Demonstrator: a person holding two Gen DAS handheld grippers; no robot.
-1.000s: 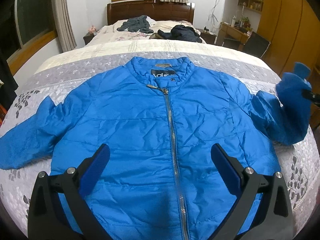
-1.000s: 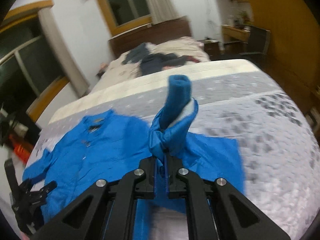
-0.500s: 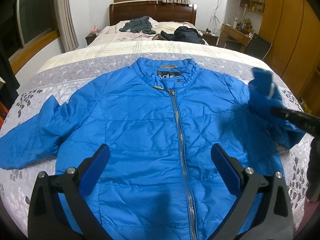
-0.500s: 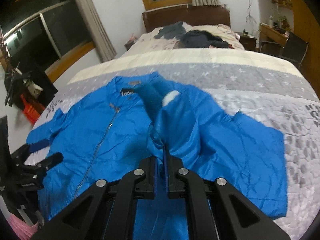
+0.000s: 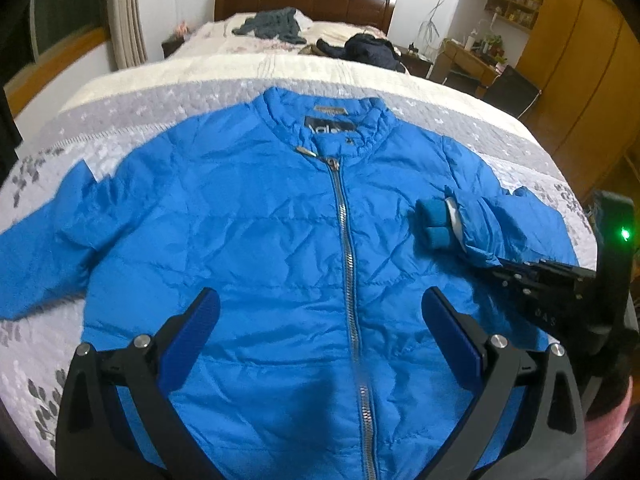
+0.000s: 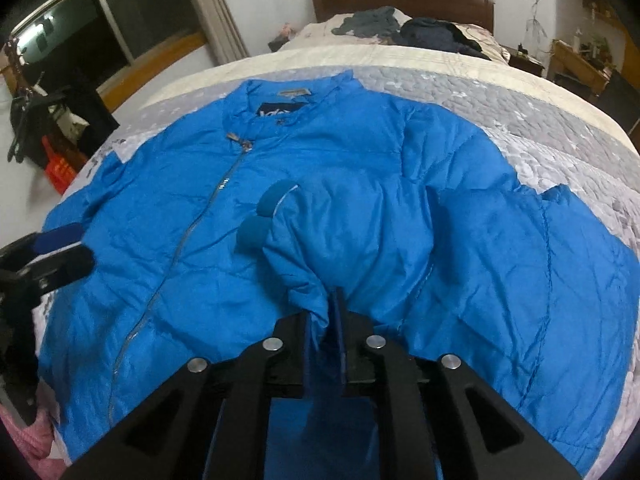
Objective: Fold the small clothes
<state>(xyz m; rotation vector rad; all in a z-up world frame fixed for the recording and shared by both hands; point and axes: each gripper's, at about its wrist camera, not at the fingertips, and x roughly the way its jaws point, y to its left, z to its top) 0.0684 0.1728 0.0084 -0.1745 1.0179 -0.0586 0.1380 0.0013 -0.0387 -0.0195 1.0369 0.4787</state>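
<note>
Blue jacket [image 5: 280,248] lies flat, zipped, mid-bed [image 5: 120,112]. Thin, puffy shell: likely light, soft, slippery. Right gripper [image 6: 326,320] pinches the folded-in sleeve [image 6: 304,248] near its cuff [image 5: 434,222]; left gripper [image 5: 320,320] hovers, jaws spread. Grip seams or cuffs.

Your blue jacket [image 5: 260,240] ran off the bottom edge, hem unseen. The far sleeve's end [image 5: 16,280] was cut by the frame's left side. The collar label [image 5: 330,127] stayed too blurred to read.
</note>
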